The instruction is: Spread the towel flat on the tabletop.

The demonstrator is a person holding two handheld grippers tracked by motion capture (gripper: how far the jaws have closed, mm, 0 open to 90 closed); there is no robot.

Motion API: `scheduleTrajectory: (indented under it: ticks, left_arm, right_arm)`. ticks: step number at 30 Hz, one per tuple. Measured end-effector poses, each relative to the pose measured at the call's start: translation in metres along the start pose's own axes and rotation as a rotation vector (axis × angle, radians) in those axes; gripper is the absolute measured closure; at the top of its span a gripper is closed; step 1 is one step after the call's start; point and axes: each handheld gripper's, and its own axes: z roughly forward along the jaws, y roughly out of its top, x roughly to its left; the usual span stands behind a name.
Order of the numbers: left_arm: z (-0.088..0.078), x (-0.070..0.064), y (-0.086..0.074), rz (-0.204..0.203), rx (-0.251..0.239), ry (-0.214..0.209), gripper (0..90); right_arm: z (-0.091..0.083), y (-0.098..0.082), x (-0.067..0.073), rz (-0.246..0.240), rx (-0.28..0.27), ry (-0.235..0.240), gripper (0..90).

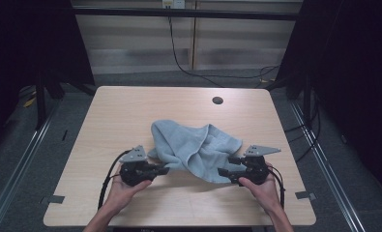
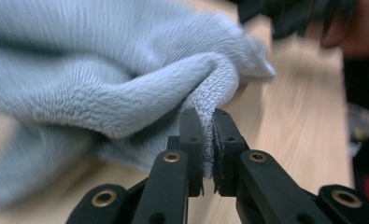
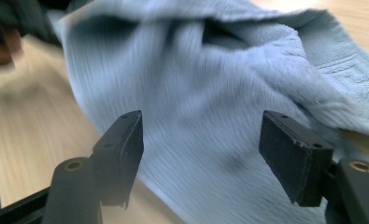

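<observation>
Gripper on the left (image 2: 208, 154) is clamped on a fold of the towel's (image 1: 193, 147) edge, you can see the blue terry pinched right between the pads in the left gripper view. So that side I'd call sorted. From the high view my left gripper (image 1: 162, 170) sits at the near left edge of the towel, which is lying in a crumpled heap roughly mid tabletop (image 1: 130, 106), a bit toward the near side.

Right gripper (image 3: 201, 154) is a different story. Its jaws are spread wide with the towel (image 3: 210, 93) just beyond them, nothing pressed between the pads. In the high view it (image 1: 225, 173) is up against the near right corner of the cloth, so it looks lined up for a grab but hasn't got one.

My read: I'm maybe a third of the way into spreading or folding this thing. One edge gripped, the other still to catch, and the towel itself is all bunched with deep folds across the middle. Left to do: close the right on its corner, then pull the two apart so the cloth goes flat.
</observation>
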Motion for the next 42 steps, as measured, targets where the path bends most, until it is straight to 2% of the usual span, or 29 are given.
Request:
scheduleTrajectory:
  ticks: [3,6,7,8,10,13,14,16,17,19,20,21,22,23,24,28,29,31,32,33,34,35,36,37,38,39,40,41,42]
  left_arm:
    - [-0.021,0.002,0.015,-0.027,-0.091,-0.005,84.9]
    - [-0.038,0.008,0.029,-0.044,-0.158,0.043,84.9]
    - [-0.038,0.008,0.029,-0.044,-0.158,0.043,84.9]
    - [-0.04,0.01,0.032,-0.042,-0.165,0.051,84.9]
    - [-0.042,0.013,0.034,-0.056,-0.179,0.055,84.9]
    - [-0.042,0.017,0.034,-0.065,-0.184,0.053,84.9]
    - [-0.043,0.018,0.033,-0.065,-0.185,0.054,84.9]
    - [-0.047,0.019,0.03,-0.072,-0.186,0.066,84.9]
    - [-0.05,0.02,0.03,-0.078,-0.187,0.068,84.9]
    - [-0.058,0.019,0.031,-0.064,-0.19,0.081,84.9]
    - [-0.063,0.019,0.032,-0.063,-0.198,0.079,84.9]
    - [-0.071,0.019,0.035,-0.051,-0.201,0.097,85.0]
    - [-0.076,0.018,0.037,-0.052,-0.208,0.105,85.0]
    - [-0.076,0.018,0.037,-0.052,-0.208,0.105,85.0]
    - [-0.087,0.017,0.042,-0.051,-0.258,0.085,85.1]
    - [-0.102,0.016,0.055,-0.031,-0.303,0.097,85.1]
    - [-0.107,0.018,0.06,-0.038,-0.325,0.103,85.1]
    - [-0.119,0.027,0.068,-0.056,-0.39,0.128,85.1]
    - [-0.119,0.027,0.068,-0.056,-0.39,0.128,85.1]
    - [-0.122,0.038,0.07,-0.062,-0.392,0.176,85.1]
    - [-0.122,0.038,0.07,-0.062,-0.392,0.176,85.1]
    - [-0.119,0.046,0.068,-0.086,-0.384,0.194,85.1]
    - [-0.112,0.064,0.058,-0.136,-0.356,0.229,85.1]
    - [-0.112,0.064,0.058,-0.136,-0.356,0.229,85.0]
    - [-0.102,0.082,0.045,-0.186,-0.324,0.255,84.9]
    - [-0.102,0.082,0.045,-0.186,-0.324,0.255,84.7]
    - [-0.09,0.097,0.03,-0.21,-0.258,0.296,84.6]
    - [-0.09,0.097,0.03,-0.21,-0.258,0.296,84.2]
    - [-0.084,0.103,0.023,-0.246,-0.238,0.284,84.2]
  right_arm:
    - [-0.001,-0.005,0.007,-0.022,0.015,0.041,25.3]
    - [-0.001,-0.009,0.022,-0.068,0.034,0.104,21.2]
    - [-0.001,-0.009,0.022,-0.068,0.034,0.104,21.2]
    - [-0.001,-0.01,0.031,-0.081,0.032,0.133,22.4]
    - [0.001,-0.011,0.037,-0.106,0.037,0.124,23.1]
    - [0.011,-0.014,0.036,-0.101,0.061,0.086,40.0]
    - [0.011,-0.014,0.036,-0.101,0.061,0.086,40.0]
    - [0.017,-0.014,0.028,-0.074,0.064,0.071,62.7]
    - [0.014,-0.01,0.025,-0.067,0.035,0.076,78.6]
    - [0.003,0.001,0.024,-0.057,-0.032,0.103,86.7]
    - [0.003,0.001,0.024,-0.057,-0.032,0.103,86.7]
    - [-0.01,0.015,0.023,-0.046,-0.1,0.11,87.9]
    - [-0.017,0.022,0.023,-0.049,-0.133,0.107,88.1]
    - [-0.017,0.022,0.023,-0.049,-0.133,0.107,88.1]
    - [-0.032,0.039,0.022,-0.054,-0.201,0.109,88.2]
    - [-0.048,0.061,0.024,-0.074,-0.273,0.106,88.2]
    - [-0.056,0.077,0.023,-0.089,-0.312,0.087,88.2]
    - [-0.059,0.087,0.02,-0.089,-0.349,0.08,88.2]
    - [-0.06,0.092,0.016,-0.081,-0.364,0.066,88.2]
    - [-0.058,0.096,0.011,-0.072,-0.371,0.054,88.2]
    - [-0.058,0.096,0.011,-0.072,-0.371,0.054,88.2]
    - [-0.048,0.1,-0.001,-0.043,-0.362,0.021,88.2]
    - [-0.041,0.099,-0.008,-0.027,-0.344,0.007,88.1]
    - [-0.032,0.098,-0.015,-0.005,-0.326,-0.006,88.1]
    - [-0.023,0.095,-0.021,0.012,-0.304,-0.009,87.7]
    - [-0.023,0.095,-0.021,0.012,-0.304,-0.009,87.7]
    - [-0.005,0.088,-0.032,0.039,-0.242,-0.033,84.8]
    - [0.004,0.084,-0.038,0.051,-0.216,-0.032,82.1]
    - [0.004,0.084,-0.038,0.051,-0.216,-0.032,82.1]
